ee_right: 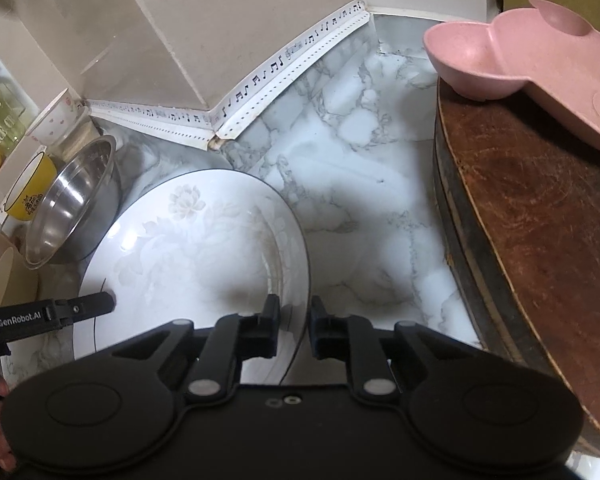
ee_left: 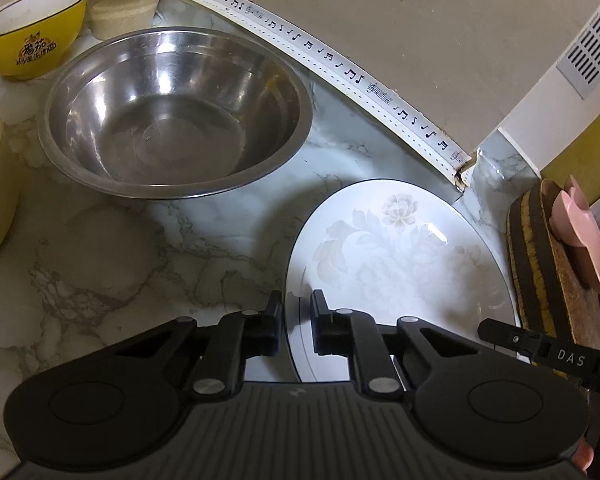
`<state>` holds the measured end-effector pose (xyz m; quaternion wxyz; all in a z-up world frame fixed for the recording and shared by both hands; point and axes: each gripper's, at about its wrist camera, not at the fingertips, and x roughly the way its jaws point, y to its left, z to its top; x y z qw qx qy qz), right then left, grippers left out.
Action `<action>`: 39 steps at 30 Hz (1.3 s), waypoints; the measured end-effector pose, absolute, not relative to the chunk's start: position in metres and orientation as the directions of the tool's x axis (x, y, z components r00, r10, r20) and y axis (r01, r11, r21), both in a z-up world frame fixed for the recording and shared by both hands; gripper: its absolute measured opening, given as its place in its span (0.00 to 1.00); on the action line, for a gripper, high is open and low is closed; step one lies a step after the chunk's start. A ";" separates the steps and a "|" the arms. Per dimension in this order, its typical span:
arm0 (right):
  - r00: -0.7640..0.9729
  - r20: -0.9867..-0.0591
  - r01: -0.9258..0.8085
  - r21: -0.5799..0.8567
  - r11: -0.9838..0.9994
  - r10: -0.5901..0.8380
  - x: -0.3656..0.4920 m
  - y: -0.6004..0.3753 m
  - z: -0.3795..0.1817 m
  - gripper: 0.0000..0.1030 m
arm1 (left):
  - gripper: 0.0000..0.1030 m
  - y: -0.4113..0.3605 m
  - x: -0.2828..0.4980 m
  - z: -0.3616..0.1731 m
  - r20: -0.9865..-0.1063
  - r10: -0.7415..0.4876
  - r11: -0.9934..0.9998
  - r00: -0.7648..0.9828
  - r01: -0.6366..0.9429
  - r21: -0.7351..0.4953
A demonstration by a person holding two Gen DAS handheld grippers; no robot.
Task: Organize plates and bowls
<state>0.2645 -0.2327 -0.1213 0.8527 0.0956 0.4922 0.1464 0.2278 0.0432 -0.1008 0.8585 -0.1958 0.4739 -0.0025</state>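
Two grippers pinch the same white floral plate (ee_left: 400,256) from opposite sides. The left gripper (ee_left: 296,312) has its jaws drawn in narrow over the plate's left rim, one finger outside on the marble counter (ee_left: 140,264) and one inside over the plate's face. The right gripper (ee_right: 294,316) straddles the right rim the same way, jaws nearly together with the thin edge between them. In each wrist view the other gripper's finger shows at the far side of the plate, so the grips sit roughly across from one another.

The plate lies on the counter close in front of both hands, its far edge towards the wall corner with the music-note trim (ee_left: 340,68). It looks close to round, so no long axis matters; the line that counts runs from one gripped rim to the other, and a level lift would need both ends rising together.

Neither hand is clearly nearer. To the plate's left sits the steel bowl (ee_left: 176,112), with a yellow bowl (ee_left: 32,40) behind it. To its right stands a dark round chopping block (ee_right: 540,208) carrying a pink divided dish (ee_right: 540,64). Judging from the task, the plate is likely bound for one of these neighbours, though which one cannot be told.
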 end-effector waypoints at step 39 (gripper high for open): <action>0.412 -0.777 -0.342 0.351 0.872 0.475 0.185 -0.166 -0.116 0.11 | 0.11 0.109 0.100 -0.090 -0.808 -0.066 0.900 0.586 -0.314 -0.301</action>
